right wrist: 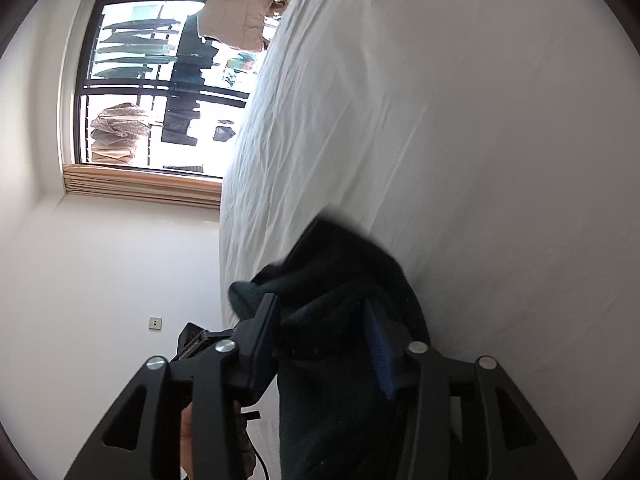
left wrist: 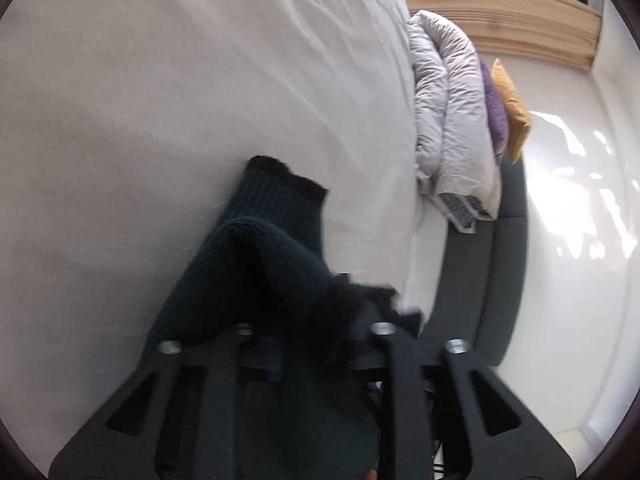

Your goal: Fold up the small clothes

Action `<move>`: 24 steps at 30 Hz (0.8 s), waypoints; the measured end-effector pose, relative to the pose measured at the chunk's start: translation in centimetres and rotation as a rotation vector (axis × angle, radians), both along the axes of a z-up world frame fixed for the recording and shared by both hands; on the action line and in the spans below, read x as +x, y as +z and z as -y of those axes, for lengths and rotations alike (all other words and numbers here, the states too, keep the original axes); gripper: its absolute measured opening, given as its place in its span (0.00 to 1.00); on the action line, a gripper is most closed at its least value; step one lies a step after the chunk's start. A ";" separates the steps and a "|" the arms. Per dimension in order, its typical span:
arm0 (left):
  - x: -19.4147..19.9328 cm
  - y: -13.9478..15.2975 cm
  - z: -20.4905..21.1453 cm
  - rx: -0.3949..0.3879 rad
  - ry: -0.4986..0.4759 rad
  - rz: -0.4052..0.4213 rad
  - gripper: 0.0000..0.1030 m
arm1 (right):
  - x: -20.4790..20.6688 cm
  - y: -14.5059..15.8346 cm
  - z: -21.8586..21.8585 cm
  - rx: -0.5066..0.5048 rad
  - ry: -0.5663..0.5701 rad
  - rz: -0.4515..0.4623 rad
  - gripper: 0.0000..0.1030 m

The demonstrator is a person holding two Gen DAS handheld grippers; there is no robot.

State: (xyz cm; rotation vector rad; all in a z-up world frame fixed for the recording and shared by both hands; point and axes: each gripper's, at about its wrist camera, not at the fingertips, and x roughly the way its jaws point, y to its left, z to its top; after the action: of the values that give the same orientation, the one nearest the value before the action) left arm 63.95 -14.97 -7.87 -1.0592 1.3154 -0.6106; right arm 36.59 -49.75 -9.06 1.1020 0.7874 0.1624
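Sock (left wrist: 272, 248) runs 12 o'clock from my L gripper (left wrist: 304, 320); R gripper (right wrist: 324, 328) too; both jaws apart, cloth between.

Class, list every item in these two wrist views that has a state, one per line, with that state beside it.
Left gripper: jaws apart, dark green knit garment bunched between them.
Right gripper: jaws apart, the same garment lying between its pads.
Dark green knit garment: doubled over, ribbed cuff resting on the bed sheet.
Bed sheet: spread, lightly wrinkled.
Duvet: folded into a bundle.
Blind: gathered at the window's edge.
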 end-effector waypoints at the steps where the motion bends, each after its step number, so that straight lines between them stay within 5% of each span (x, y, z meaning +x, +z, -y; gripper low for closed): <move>1: 0.0 0.5 -0.1 -0.031 0.014 0.010 0.69 | -0.7 0.6 0.4 -0.049 -0.041 0.005 0.77; 2: -0.1 1.5 -0.4 -0.072 0.033 0.029 0.87 | -1.5 1.1 0.9 -0.085 -0.086 0.006 0.80; 4: 0.1 4.4 -0.8 -0.160 0.035 0.101 0.95 | -2.4 1.5 1.5 -0.074 -0.091 0.006 0.78; 6: -0.6 7.3 -1.3 -0.179 0.026 0.177 0.96 | -3.6 3.2 1.1 -0.114 -0.055 0.041 0.76; 10: -3.9 10.4 -0.5 -0.060 -0.067 0.300 0.96 | -6.4 8.2 -2.9 -0.254 0.069 0.155 0.67; 14: -8.4 7.1 0.8 -0.009 -0.123 0.297 0.96 | -9.1 8.4 -8.1 -0.251 0.231 0.211 0.65; 18: -11.2 1.0 2.4 0.063 -0.157 0.232 0.95 | -10.0 4.2 -8.6 -0.307 0.253 0.126 0.61; 19: -11.6 -0.1 2.6 0.062 -0.155 0.270 0.95 | -10.2 3.1 -8.1 -0.333 0.236 0.097 0.59; 22: -12.6 -0.3 2.9 0.074 -0.162 0.339 0.93 | -10.7 0.2 -5.4 -0.296 0.198 0.053 0.31; 24: -13.1 0.5 2.6 0.090 -0.155 0.346 0.93 | -11.9 0.8 -4.2 -0.262 0.178 0.070 0.36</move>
State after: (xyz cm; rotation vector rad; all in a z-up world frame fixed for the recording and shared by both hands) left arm 50.82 -17.58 -7.42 -0.7433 1.1147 -0.8040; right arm 24.70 -45.50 -8.22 0.7749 0.8186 0.2393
